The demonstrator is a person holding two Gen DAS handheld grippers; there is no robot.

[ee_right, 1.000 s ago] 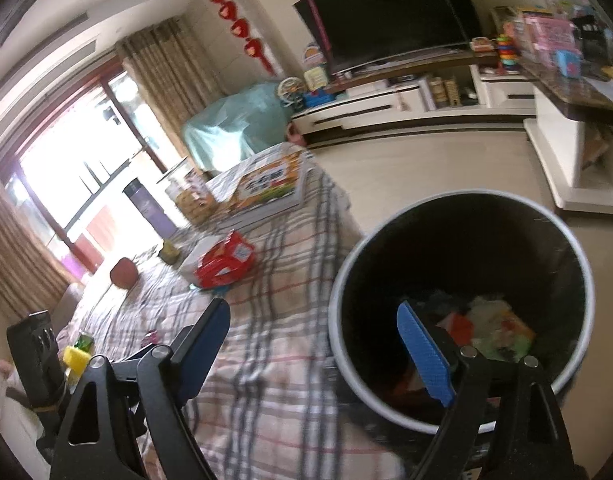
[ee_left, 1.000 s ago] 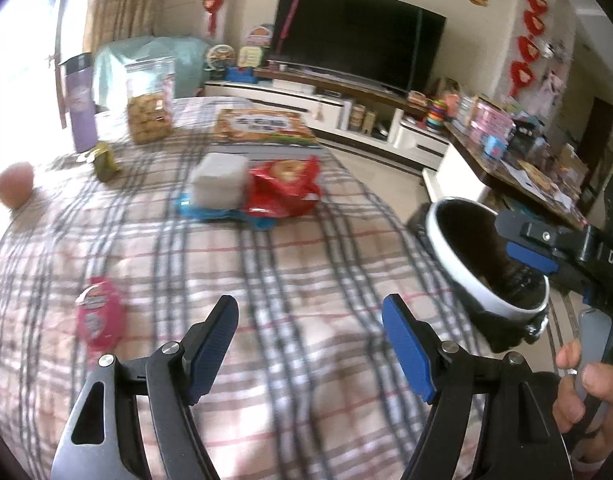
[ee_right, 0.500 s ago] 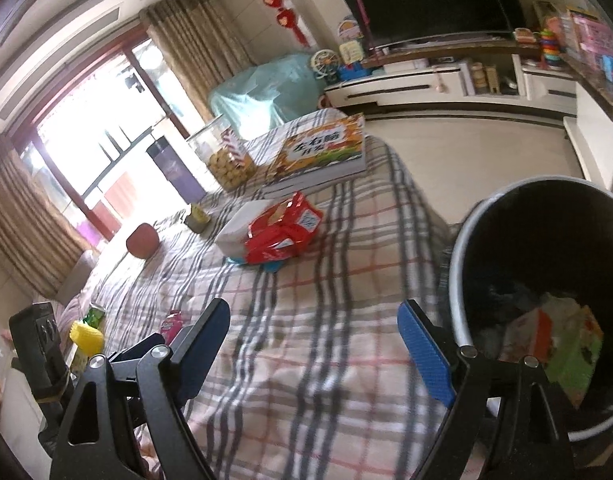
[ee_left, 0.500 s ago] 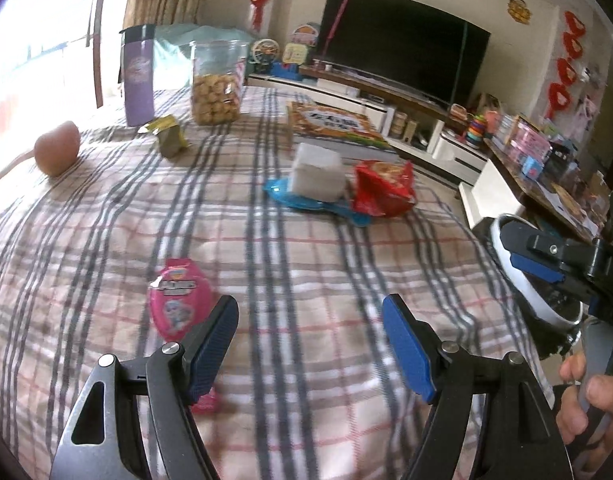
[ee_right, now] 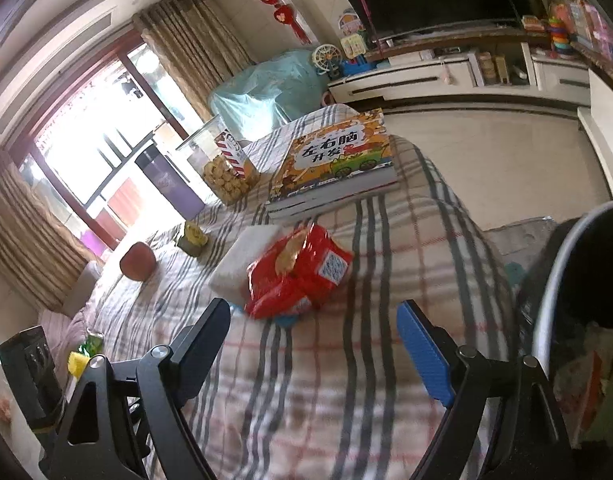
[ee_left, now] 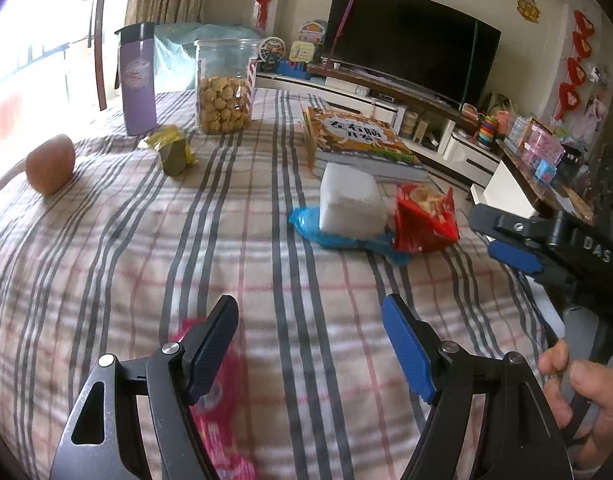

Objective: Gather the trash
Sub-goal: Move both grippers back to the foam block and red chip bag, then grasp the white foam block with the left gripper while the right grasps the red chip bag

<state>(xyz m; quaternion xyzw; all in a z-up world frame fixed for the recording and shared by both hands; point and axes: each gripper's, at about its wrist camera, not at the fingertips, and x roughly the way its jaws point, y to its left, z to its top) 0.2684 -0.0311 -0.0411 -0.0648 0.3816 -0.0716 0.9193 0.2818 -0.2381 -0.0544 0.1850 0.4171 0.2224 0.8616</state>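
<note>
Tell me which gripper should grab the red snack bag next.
Probably the right gripper. It is open and empty, and the red snack bag lies straight ahead, just beyond its fingertips. The left gripper, also open, has the pink wrapper under its near finger and the bag farther off to its right.

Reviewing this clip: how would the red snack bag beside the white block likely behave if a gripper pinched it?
The red snack bag looks crinkled and glossy, so it would probably crumple rather than hold its shape. It seems torn open at the top, so contents might spill if tipped. It is likely light, and may slide on the checked cloth when pushed.
</note>
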